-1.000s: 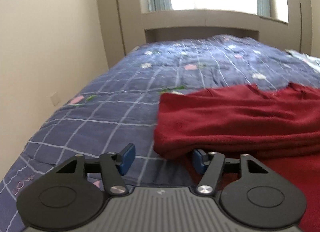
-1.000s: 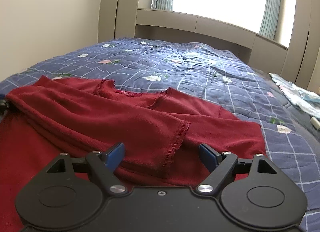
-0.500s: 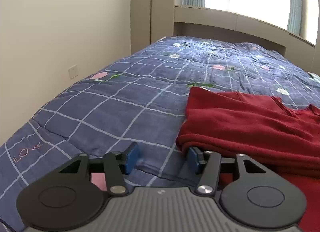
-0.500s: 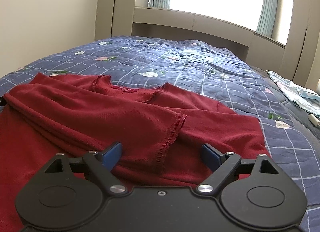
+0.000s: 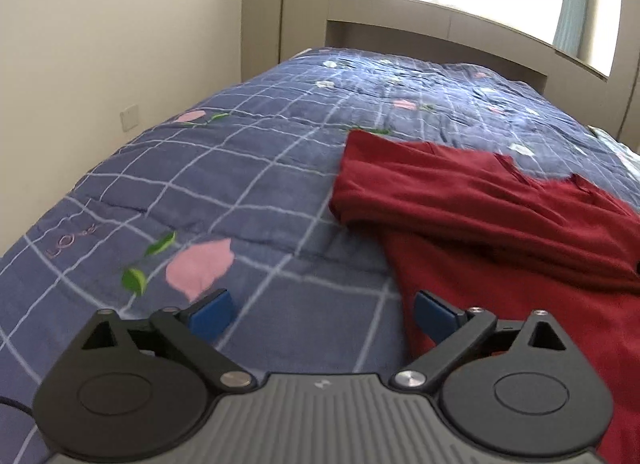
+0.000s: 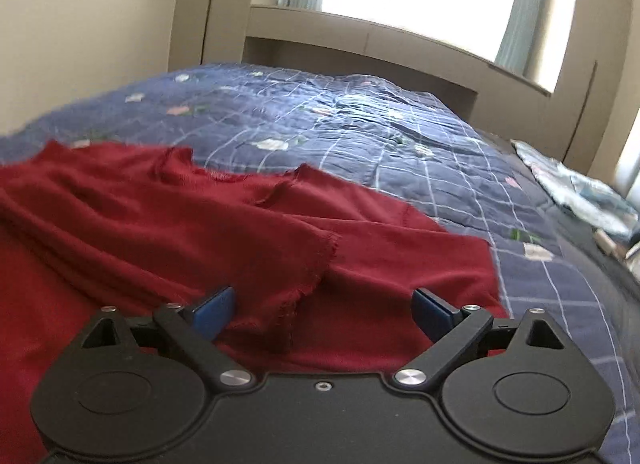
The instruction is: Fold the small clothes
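Observation:
A dark red top (image 5: 500, 215) lies on the blue checked bedspread (image 5: 260, 167), its left sleeve folded in across the body. In the right wrist view the top (image 6: 180, 223) fills the left and middle, the folded sleeve's hemmed cuff (image 6: 320, 264) lying just ahead of the fingers. My left gripper (image 5: 322, 314) is open and empty, above the bedspread at the top's left edge; its right fingertip (image 5: 434, 312) is over red cloth. My right gripper (image 6: 322, 310) is open and empty, just above the top.
A cream wall (image 5: 100, 43) runs along the bed's left side. A headboard shelf (image 6: 380, 39) and bright window stand at the far end. A pale blue patterned cloth (image 6: 580, 191) and small items lie at the bed's right edge.
My left gripper has opened wider and pulled back and up from the top's folded left edge. My right gripper has lifted and tilted a little, staying open over the top.

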